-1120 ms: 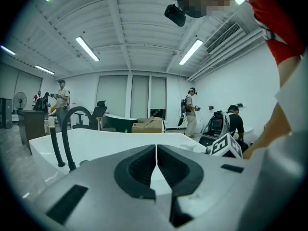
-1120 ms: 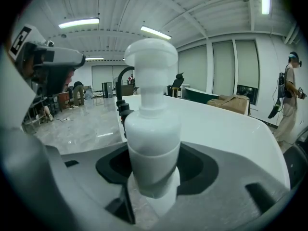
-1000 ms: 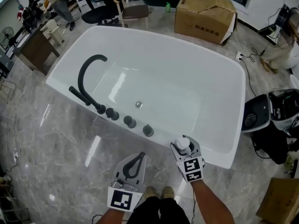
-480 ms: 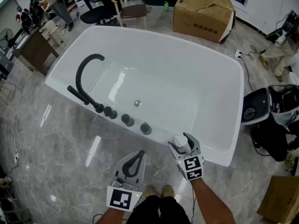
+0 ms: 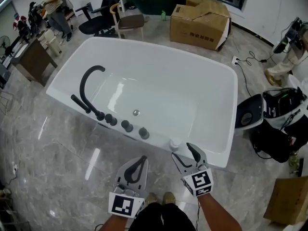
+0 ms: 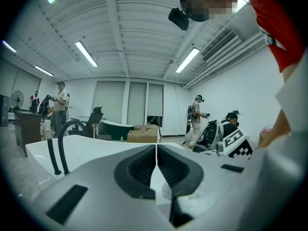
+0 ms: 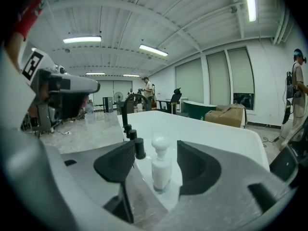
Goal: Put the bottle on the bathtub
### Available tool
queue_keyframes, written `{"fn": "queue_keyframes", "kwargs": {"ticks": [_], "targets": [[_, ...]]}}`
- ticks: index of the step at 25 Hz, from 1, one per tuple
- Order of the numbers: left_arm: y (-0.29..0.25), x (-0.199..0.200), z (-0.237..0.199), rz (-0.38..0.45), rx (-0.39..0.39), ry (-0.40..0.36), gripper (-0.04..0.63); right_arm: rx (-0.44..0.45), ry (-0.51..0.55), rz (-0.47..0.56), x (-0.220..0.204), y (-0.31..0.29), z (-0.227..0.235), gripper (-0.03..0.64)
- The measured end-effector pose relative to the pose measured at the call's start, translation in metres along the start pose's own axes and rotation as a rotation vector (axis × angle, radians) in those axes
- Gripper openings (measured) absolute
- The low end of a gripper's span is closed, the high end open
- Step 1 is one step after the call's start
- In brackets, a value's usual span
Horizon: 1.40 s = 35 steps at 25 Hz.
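The white pump bottle [image 5: 174, 143] stands upright on the near rim of the white bathtub [image 5: 230, 110], to the right of the black knobs [image 5: 127, 125]. My right gripper [image 5: 186, 154] hovers just behind the bottle, open. Its jaws have just been closing a little, and no pad touches the bottle. In the right gripper view the bottle [image 7: 161, 170] shows past the two dark fingertips [image 7: 120, 160], free on the rim. My left gripper [image 5: 139, 164] hangs over the floor in front of the tub, and in the left gripper view its jaws [image 6: 156, 163] meet with nothing in them.
A black arched faucet [image 5: 86, 88] rises at the tub's left end. A black-and-white machine [image 5: 269, 114] stands beside the tub's right end. Behind the tub are a cardboard box [image 5: 197, 25], chairs [image 5: 126, 20] and a person [image 5: 50, 6]. Grey marble floor surrounds the tub.
The right gripper held the bottle at the tub's rim, then opened and drew back and up. The bottle now stands alone on the rim. The left gripper rose slightly.
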<state>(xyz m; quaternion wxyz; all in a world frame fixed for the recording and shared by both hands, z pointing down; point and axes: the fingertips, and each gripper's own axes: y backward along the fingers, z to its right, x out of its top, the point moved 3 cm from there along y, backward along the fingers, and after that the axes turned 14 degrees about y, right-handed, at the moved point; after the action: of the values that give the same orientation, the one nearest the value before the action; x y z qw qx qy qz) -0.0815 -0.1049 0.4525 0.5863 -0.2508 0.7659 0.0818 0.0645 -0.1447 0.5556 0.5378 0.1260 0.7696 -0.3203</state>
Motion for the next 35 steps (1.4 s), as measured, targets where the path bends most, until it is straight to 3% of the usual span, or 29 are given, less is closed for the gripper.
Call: {"fn": "queue_keyframes", "kwargs": {"ticks": [8,14,19,25,35], "targets": [[0.034,0.037,0.042,0.041,-0.066,-0.002,0.014,-0.074,0.005,0.161,0.098,0.078,0.003,0.16],[0.061,0.093,0.071,0.159,-0.111,-0.015,0.014,-0.108,0.031,0.299,0.17,0.135,-0.007,0.081],[0.084,0.107,0.1,0.138,-0.189,-0.028,0.014,-0.125,0.05,0.369,0.21,0.172,-0.017,0.029],[0.1,0.114,0.135,0.149,-0.261,-0.047,0.014,-0.123,0.048,0.413,0.23,0.203,-0.024,0.006],[0.115,0.119,0.13,0.157,-0.218,-0.042,0.014,-0.04,0.075,0.462,0.24,0.215,-0.047,0.004]]}}
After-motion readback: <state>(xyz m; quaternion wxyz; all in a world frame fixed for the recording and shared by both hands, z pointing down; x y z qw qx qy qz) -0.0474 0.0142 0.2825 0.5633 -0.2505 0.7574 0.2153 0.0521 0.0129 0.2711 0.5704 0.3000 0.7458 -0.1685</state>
